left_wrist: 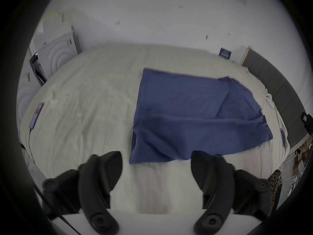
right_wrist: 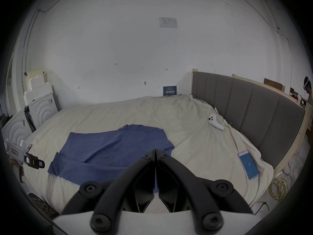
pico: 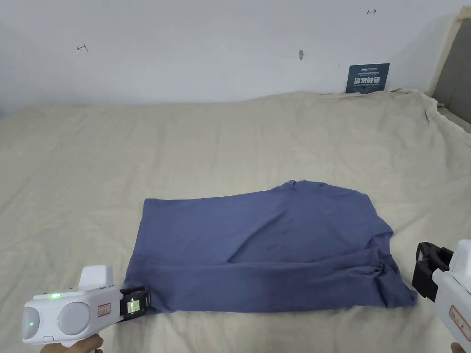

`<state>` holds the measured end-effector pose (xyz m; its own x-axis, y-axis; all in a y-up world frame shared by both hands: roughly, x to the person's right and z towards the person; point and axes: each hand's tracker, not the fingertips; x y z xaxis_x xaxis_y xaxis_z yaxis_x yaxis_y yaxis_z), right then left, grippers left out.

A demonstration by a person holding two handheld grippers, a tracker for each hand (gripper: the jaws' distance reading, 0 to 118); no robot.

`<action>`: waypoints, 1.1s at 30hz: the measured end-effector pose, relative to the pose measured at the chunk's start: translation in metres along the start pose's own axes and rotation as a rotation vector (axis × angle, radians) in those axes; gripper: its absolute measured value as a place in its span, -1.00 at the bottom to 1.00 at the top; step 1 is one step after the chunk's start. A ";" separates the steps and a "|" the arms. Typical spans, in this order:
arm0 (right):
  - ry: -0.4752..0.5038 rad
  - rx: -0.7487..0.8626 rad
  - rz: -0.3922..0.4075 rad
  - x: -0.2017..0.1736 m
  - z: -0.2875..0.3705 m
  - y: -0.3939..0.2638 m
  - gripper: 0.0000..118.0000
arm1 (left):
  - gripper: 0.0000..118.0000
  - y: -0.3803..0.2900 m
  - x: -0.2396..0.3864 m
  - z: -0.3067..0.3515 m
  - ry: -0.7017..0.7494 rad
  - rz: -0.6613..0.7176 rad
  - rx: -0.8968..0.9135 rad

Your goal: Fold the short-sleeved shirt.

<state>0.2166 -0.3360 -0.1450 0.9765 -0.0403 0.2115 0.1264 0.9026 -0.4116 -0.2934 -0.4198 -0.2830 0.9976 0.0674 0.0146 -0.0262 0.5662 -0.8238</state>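
Item: blue short-sleeved shirt (pico: 271, 250), part-folded lengthwise, flat on the bed (pico: 184, 138); left claw (left_wrist: 156, 169) wide at its near-left corner, right claw (right_wrist: 155, 154) closed and empty beside the sleeve end; risk: uneven lifts may skew the fold.

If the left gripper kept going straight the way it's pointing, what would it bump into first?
Probably the blue shirt. The left gripper is open and aimed at the shirt's near left corner, with just bare bedsheet between. How high it hovers over the bed is hard to tell.
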 end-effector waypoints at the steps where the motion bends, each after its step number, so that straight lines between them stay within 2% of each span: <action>1: 0.000 -0.011 0.000 0.000 -0.002 -0.002 -1.00 | 0.56 -0.001 -0.002 -0.009 0.008 -0.009 0.001; 4: 0.003 -0.039 -0.003 0.002 -0.008 -0.008 -1.00 | 0.56 -0.003 -0.009 -0.032 0.041 -0.014 -0.087; 8: 0.000 -0.071 -0.010 0.004 -0.016 -0.014 -1.00 | 0.54 -0.003 -0.013 -0.051 0.064 0.008 -0.101; 10: 0.000 -0.086 -0.016 0.005 -0.020 -0.017 -1.00 | 0.47 -0.004 -0.012 -0.058 0.076 0.001 -0.101; 12: 0.000 -0.101 -0.019 0.007 -0.023 -0.020 -1.00 | 0.02 -0.002 -0.010 -0.066 0.087 -0.012 -0.122; 14: -0.002 -0.117 -0.023 0.009 -0.027 -0.023 -1.00 | -0.60 -0.002 -0.008 -0.069 0.055 -0.010 -0.145; 16: -0.003 -0.138 -0.032 0.013 -0.032 -0.026 -1.00 | -0.88 -0.002 -0.006 -0.067 0.008 -0.003 -0.128; 21: -0.024 -0.237 -0.082 0.030 -0.064 -0.039 -0.97 | -0.99 0.001 -0.004 -0.060 -0.005 -0.037 -0.118; 22: -0.038 -0.280 -0.073 0.033 -0.073 -0.042 -0.91 | -0.99 0.002 -0.004 -0.056 -0.009 -0.043 -0.110; 26: -0.033 -0.402 -0.046 0.043 -0.111 -0.057 0.15 | -0.99 0.012 -0.008 -0.040 -0.036 -0.048 -0.067; 28: -0.019 -0.433 -0.020 0.044 -0.126 -0.064 0.27 | -0.99 0.015 -0.009 -0.033 -0.043 -0.045 -0.045; 30: -0.030 -0.467 0.016 0.042 -0.139 -0.068 0.27 | -0.99 0.018 -0.011 -0.030 -0.051 -0.039 -0.036; 33: -0.011 -0.521 0.021 0.040 -0.158 -0.073 0.27 | -0.99 0.020 -0.013 -0.028 -0.059 -0.032 -0.031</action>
<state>0.2739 -0.4716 -0.2462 0.9783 -0.0181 0.2066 0.1799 0.5701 -0.8016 -0.3054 -0.4326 -0.3161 0.9924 0.0985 0.0735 0.0083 0.5430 -0.8397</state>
